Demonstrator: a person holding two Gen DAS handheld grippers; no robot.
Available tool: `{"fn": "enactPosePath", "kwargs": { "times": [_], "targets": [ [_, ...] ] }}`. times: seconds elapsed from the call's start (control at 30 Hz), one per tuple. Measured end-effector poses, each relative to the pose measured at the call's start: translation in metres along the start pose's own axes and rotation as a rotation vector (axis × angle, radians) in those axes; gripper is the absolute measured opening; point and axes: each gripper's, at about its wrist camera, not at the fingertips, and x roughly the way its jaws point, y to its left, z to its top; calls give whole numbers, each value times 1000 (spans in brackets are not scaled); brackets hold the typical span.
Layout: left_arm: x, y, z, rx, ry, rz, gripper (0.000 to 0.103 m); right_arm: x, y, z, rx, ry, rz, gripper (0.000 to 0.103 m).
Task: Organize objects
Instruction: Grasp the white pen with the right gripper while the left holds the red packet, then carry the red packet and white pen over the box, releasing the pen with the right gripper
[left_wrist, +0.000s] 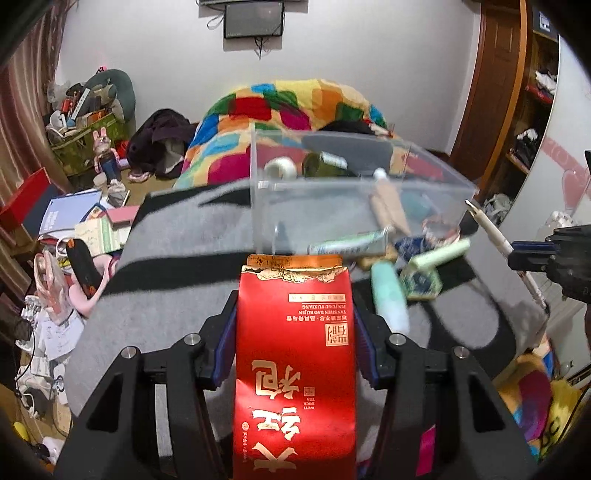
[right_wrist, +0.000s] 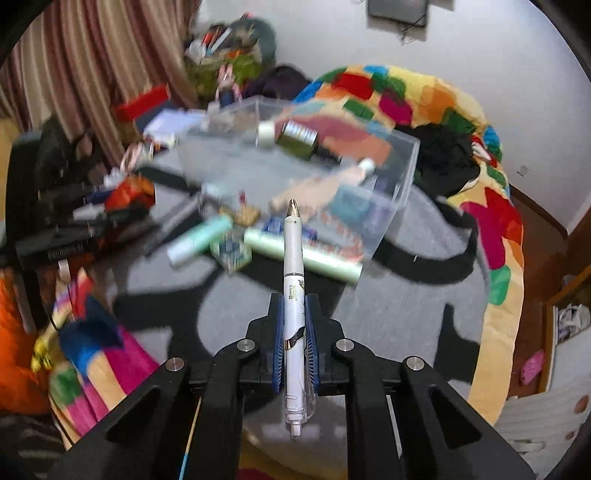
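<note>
Left wrist: bottle (left_wrist: 324, 163) inside clear box (left_wrist: 424, 190)

clear box (left_wrist: 354, 206) open-topped, tubes (left_wrist: 388, 295) crowding front

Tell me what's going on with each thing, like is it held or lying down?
Red tea packet: held by left gripper.
White pen: held by right gripper, tip forward.
Clear box: open-topped, partly filled.
Green bottle: lying inside box.
Mint tube: lying outside box.
</note>
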Motion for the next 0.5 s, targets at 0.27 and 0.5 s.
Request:
{"fn": "enactPosePath", "kwargs": {
  "times": [0.27,0.5],
  "targets": [
    [-6,-9,42,3,-70,-29,54,-12,-8,35,83,-107,-21,10],
    [11,-15,73,11,-61,-60,54,0,-13,65,110,-120,-37,10]
  ]
}}
